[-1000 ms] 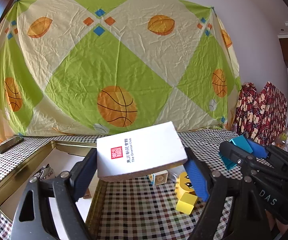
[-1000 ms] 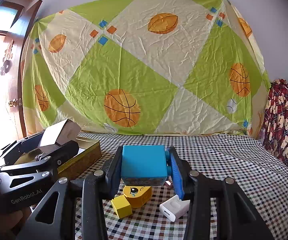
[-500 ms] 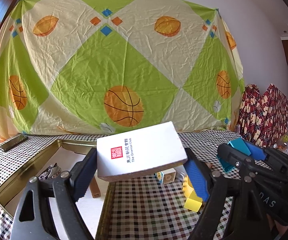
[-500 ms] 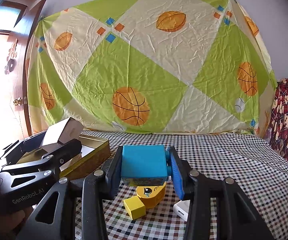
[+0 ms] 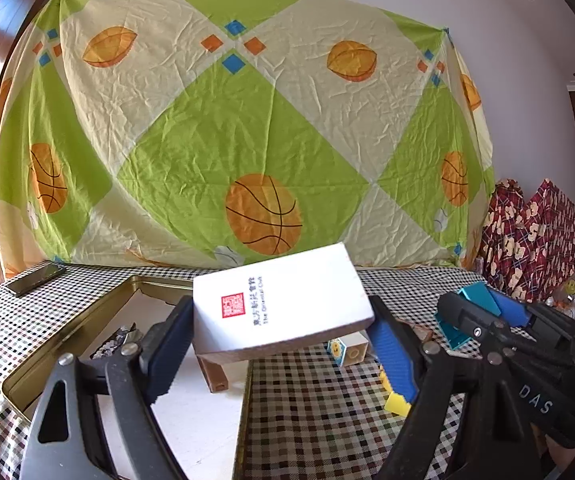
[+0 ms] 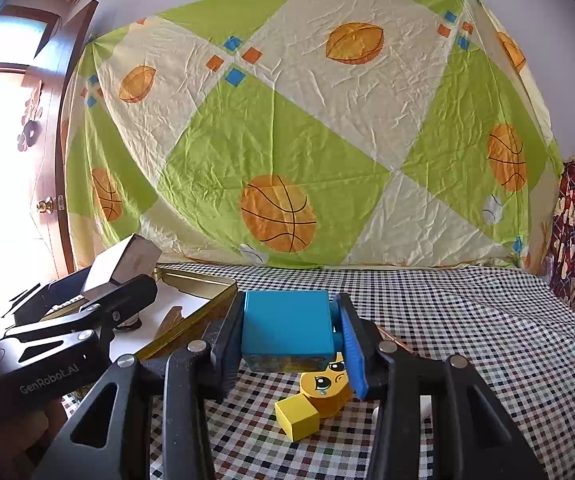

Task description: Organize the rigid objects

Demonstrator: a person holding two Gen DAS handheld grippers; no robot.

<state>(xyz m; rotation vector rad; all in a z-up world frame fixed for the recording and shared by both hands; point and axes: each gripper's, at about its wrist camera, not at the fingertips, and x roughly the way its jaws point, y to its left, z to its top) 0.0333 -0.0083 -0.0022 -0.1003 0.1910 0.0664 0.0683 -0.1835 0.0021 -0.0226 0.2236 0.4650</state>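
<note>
Blue pads point(image 5: 393, 360) of left hand-held gripper point(image 5: 283, 344) hide yellow toy point(image 5: 397, 402).

My left tool point(image 5: 283, 344) with the white box point(image 5: 279, 304) now sits further over the gold tin point(image 5: 67, 344); the yellow block point(image 5: 397, 404) slides behind its right finger, and the brown block point(image 5: 215, 376) shows.

Two fisheye views, each looking forward and slightly down along a gripper's fingers, close above a checkered tablecloth point(image 5: 319, 412). Both face the basketball-print sheet point(image 6: 287, 152) at twelve o'clock. The left view has the gold tin point(image 5: 87, 320) at eight o'clock; the right view shows that tin point(image 6: 203, 280) at nine o'clock.
</note>
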